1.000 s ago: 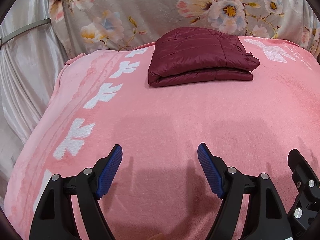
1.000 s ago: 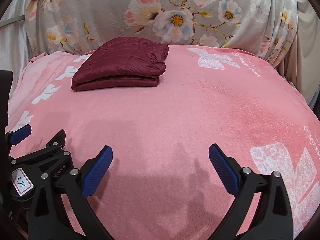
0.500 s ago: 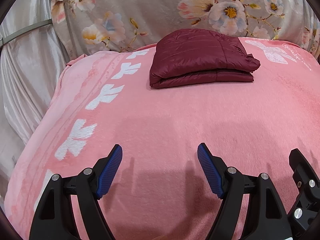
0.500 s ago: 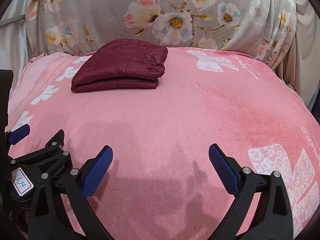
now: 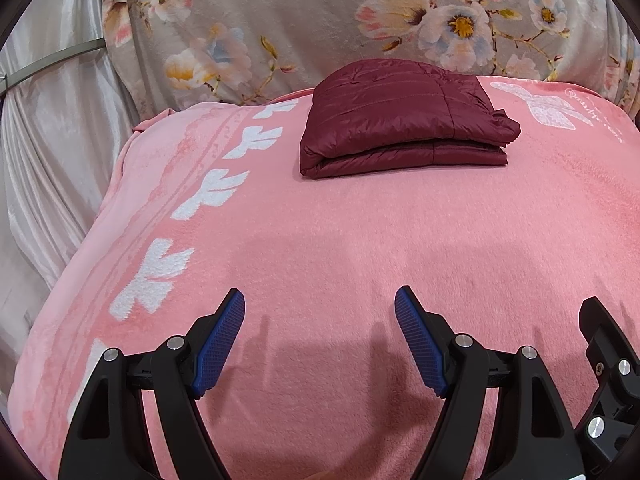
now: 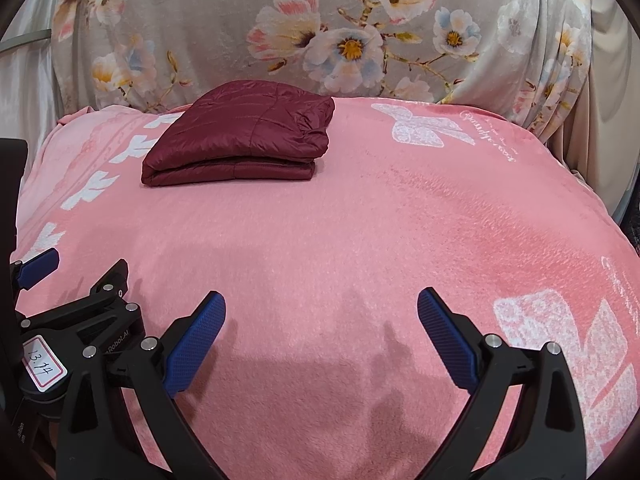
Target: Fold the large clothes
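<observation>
Side by side, both tongs (image 5: 320,300) (image 6: 322,304) tilted down, agape above pink blanket (image 5: 360,240).

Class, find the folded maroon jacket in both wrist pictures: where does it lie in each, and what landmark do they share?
Left wrist view: the jacket lies at upper centre, slightly right, on the pink blanket.
Right wrist view: the jacket lies upper left of centre, at the blanket's far end.
Shared landmark: the white butterfly printed on the blanket, just right of the jacket.

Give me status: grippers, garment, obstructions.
Left gripper open, empty; right gripper open, empty. Maroon jacket folded flat at far side of pink blanket, untouched. Nothing between grippers and jacket.
</observation>
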Demonstrator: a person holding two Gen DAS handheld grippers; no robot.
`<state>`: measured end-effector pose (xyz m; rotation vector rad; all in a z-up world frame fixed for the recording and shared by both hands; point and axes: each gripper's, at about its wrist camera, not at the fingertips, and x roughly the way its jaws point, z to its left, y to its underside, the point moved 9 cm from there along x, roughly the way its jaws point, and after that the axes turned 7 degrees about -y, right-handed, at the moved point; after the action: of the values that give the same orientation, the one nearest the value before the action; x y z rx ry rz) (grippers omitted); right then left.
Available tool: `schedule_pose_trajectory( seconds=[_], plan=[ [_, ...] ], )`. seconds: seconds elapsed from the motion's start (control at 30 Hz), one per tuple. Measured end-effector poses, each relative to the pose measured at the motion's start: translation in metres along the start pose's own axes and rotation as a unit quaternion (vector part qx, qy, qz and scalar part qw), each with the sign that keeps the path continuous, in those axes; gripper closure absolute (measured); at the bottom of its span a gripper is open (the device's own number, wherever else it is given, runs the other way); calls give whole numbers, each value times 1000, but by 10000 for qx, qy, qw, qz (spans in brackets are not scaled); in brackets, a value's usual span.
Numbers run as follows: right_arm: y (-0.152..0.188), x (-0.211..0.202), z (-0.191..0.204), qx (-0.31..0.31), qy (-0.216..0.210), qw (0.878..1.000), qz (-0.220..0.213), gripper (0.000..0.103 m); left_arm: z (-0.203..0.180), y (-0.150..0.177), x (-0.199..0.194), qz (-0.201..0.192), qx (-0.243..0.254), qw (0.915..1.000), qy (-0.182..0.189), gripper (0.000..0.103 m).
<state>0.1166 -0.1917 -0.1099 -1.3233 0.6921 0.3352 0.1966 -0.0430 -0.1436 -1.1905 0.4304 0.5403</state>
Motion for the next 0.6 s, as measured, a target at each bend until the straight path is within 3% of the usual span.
schedule_pose_trajectory(
  seconds=[0.6],
  plan=[
    [-3,-1,0,-82,47,10000,-14,9,1,-2,-1,14,-79,10000,3,29]
  ],
)
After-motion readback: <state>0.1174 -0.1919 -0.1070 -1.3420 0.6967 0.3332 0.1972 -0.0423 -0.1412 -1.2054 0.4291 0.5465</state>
